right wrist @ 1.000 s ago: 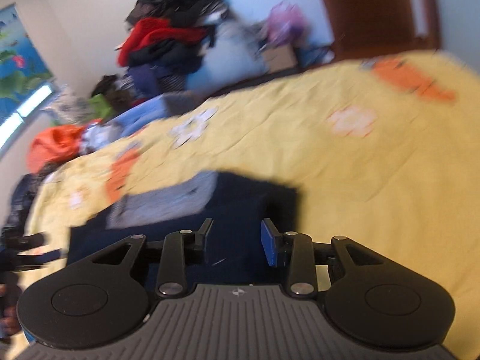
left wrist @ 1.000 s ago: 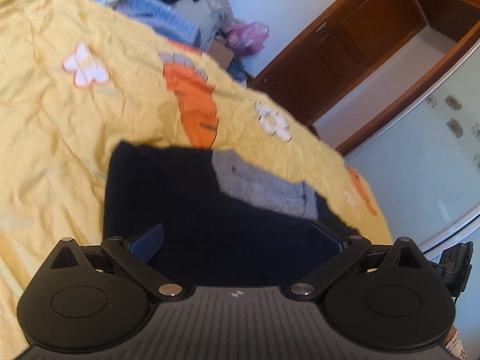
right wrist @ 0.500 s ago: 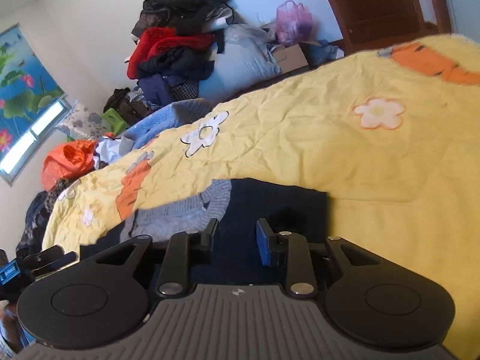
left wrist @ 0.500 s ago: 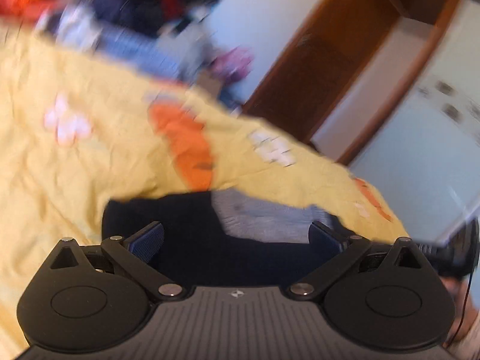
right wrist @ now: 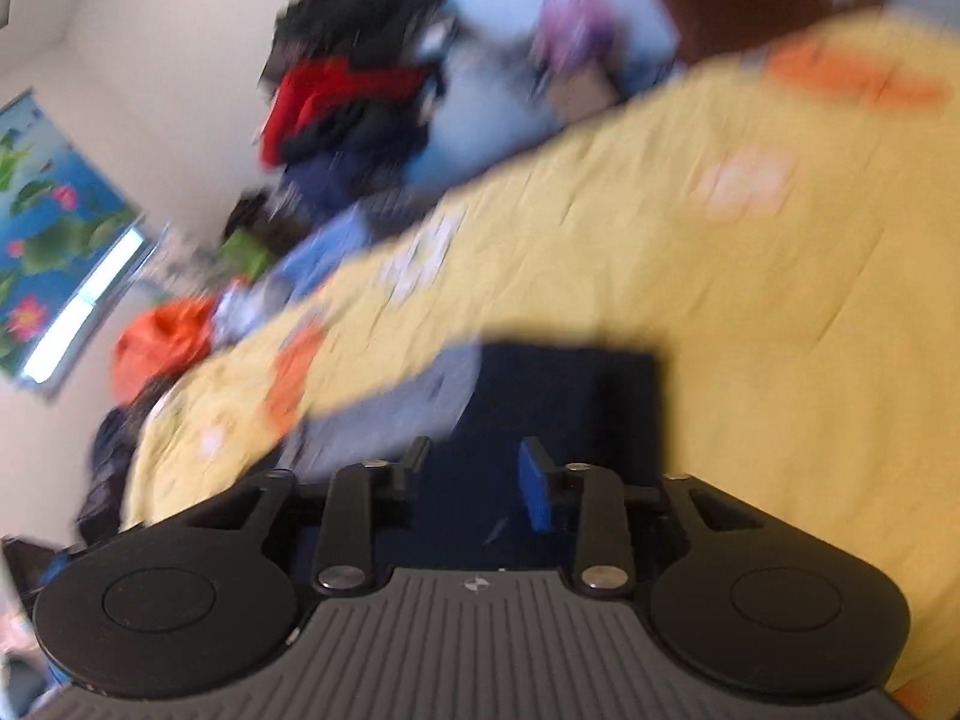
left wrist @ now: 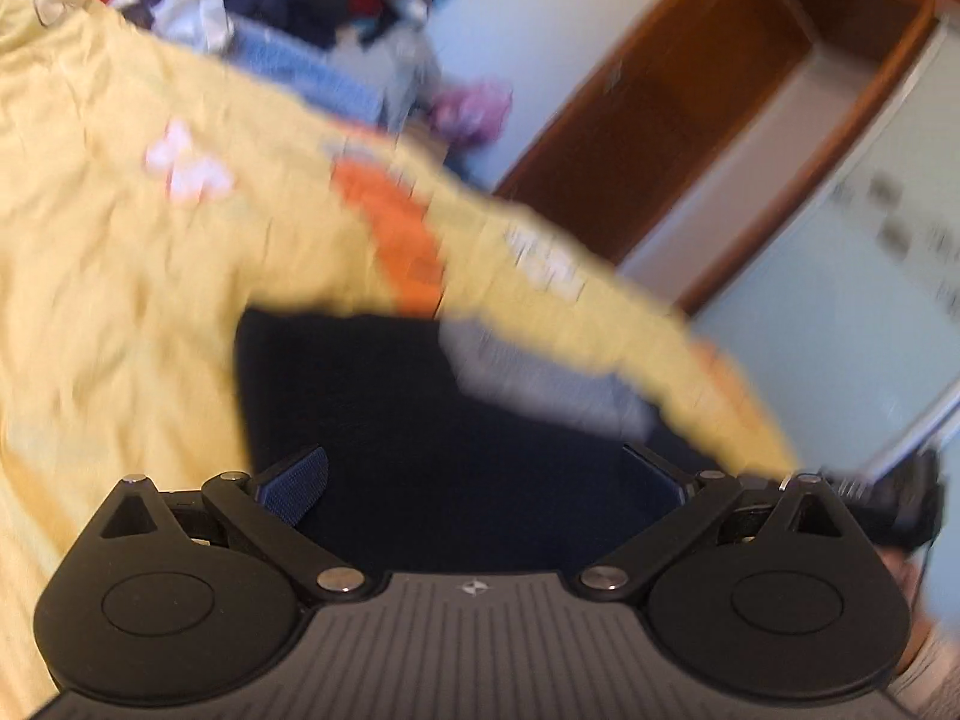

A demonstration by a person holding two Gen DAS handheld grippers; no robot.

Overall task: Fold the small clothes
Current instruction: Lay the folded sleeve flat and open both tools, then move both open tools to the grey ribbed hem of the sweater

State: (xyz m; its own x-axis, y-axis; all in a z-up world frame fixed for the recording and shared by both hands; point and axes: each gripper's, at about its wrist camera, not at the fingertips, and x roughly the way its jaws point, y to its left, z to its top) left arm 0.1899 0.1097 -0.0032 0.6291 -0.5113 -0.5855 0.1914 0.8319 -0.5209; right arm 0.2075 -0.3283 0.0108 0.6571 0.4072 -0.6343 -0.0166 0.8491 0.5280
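Clothes [right wrist: 354, 102] heaped, seemingly against wall, beyond yellow bedspread [left wrist: 120, 240] holding navy garment [left wrist: 372, 396].

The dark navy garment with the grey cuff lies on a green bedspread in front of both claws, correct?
Not quite: the bedspread is yellow with orange and white patches, not green, as the left wrist view shows. The navy garment with its grey cuff does lie on it, in front of the left claw and right claw.

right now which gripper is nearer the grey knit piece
Right gripper: jaws opening, nothing between them, fingertip beside the grey knit piece. Left gripper: a gap of navy cloth away.
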